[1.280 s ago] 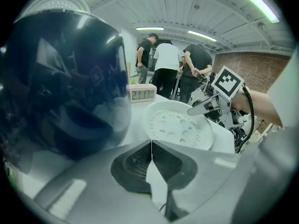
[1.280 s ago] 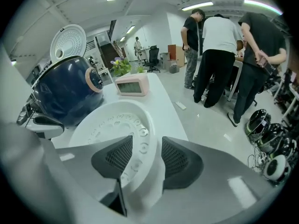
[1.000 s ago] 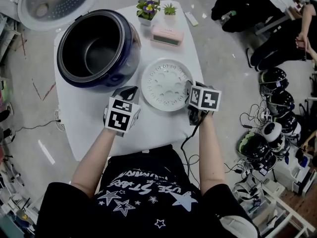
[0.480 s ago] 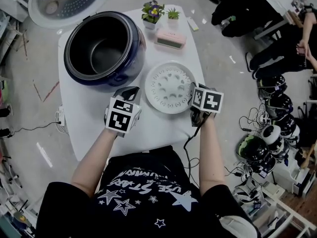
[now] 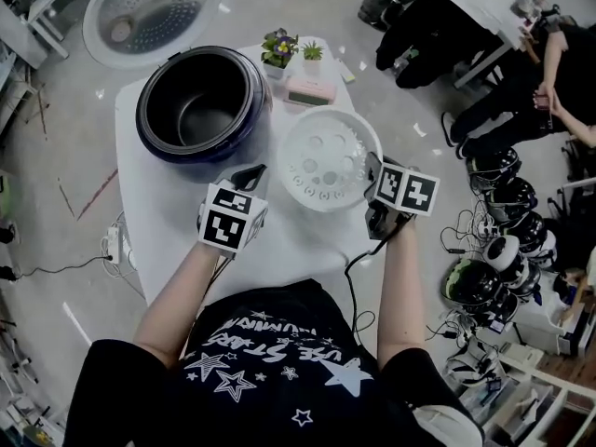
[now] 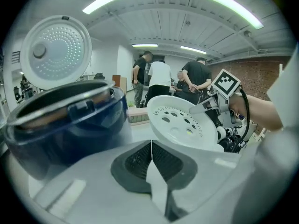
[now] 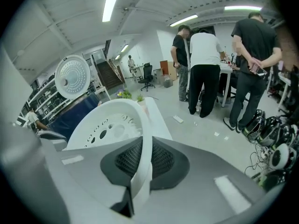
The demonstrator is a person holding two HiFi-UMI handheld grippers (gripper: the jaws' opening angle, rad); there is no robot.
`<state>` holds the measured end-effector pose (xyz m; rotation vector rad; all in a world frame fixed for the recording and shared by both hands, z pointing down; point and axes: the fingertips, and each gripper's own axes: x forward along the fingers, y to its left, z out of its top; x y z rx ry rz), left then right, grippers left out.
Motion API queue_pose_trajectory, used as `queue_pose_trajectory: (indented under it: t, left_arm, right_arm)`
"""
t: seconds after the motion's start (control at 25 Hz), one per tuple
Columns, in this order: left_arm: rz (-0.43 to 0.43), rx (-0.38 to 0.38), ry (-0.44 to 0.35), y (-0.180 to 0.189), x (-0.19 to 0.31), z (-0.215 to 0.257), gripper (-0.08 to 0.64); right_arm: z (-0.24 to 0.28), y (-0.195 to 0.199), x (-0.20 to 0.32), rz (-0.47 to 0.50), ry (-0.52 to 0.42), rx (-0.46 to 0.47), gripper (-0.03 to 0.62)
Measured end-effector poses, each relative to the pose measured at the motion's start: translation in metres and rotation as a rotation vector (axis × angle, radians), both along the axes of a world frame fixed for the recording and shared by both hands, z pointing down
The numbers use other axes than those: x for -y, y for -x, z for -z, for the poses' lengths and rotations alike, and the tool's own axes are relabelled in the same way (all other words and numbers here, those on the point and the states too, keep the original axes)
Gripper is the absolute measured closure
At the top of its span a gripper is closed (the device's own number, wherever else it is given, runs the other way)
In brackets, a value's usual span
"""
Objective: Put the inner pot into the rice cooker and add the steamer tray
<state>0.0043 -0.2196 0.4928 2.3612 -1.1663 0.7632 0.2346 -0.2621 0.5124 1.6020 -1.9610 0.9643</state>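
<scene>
Right now the right tongs [image 5: 373,177] are pinching the near right rim of the white steamer tray [image 5: 326,161], with the jaws closed hard on that thin edge. The tray is hanging off the bench [image 5: 168,212], tilted, with its far side higher in the left gripper view. The left tongs [image 5: 247,173] are hovering just left of the tray, jaws pressed together and holding nothing.

The rice cooker [image 5: 244,128] is standing open to the left with its lid [image 5: 149,12] swung back, and the dark inner pot [image 5: 186,124] appears to be sitting inside it already. So the pot step is looking finished, and the tray is waiting to go across and down.

The main risk is coming from that one-sided grip. All the tray's weight is pulling on a single narrow pinch, so it may pivot between the pads or slide out during the carry. If it is arriving tilted, its low edge may catch the cooker's rim and leave the tray sitting crooked instead of flat. A wide swing may also be clipping the pink box [image 5: 310,91] or the small plants [image 5: 279,45] just behind.
</scene>
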Motion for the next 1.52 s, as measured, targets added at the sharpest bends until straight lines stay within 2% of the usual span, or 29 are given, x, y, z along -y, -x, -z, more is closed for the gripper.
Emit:
queue_pose_trajectory:
  t: [0.2, 0.44, 0.8, 1.08, 1.32, 1.52]
  left_arm:
    - [-0.001, -0.033, -0.098, 0.009, 0.007, 0.038, 0.549]
    - [0.022, -0.074, -0.195, 0.029, 0.006, 0.083, 0.549]
    - [0.123, -0.085, -0.317, 0.083, 0.007, 0.137, 0.549]
    - [0.280, -0.051, -0.367, 0.141, 0.007, 0.155, 0.549]
    - [0.399, -0.030, -0.364, 0.178, 0.003, 0.155, 0.549]
    - [0.463, -0.016, -0.349, 0.212, -0.003, 0.145, 0.549]
  right_arm:
    - [0.048, 0.003, 0.003, -0.003, -0.089, 0.002, 0.541]
    - [0.098, 0.029, 0.010, 0.046, -0.182, 0.020, 0.541]
    - [0.148, 0.102, 0.048, 0.209, -0.270, 0.052, 0.540]
    - [0.162, 0.170, 0.079, 0.363, -0.292, 0.094, 0.541]
    - [0.163, 0.219, 0.097, 0.482, -0.276, 0.095, 0.540]
    - [0.159, 0.260, 0.110, 0.544, -0.255, 0.103, 0.540]
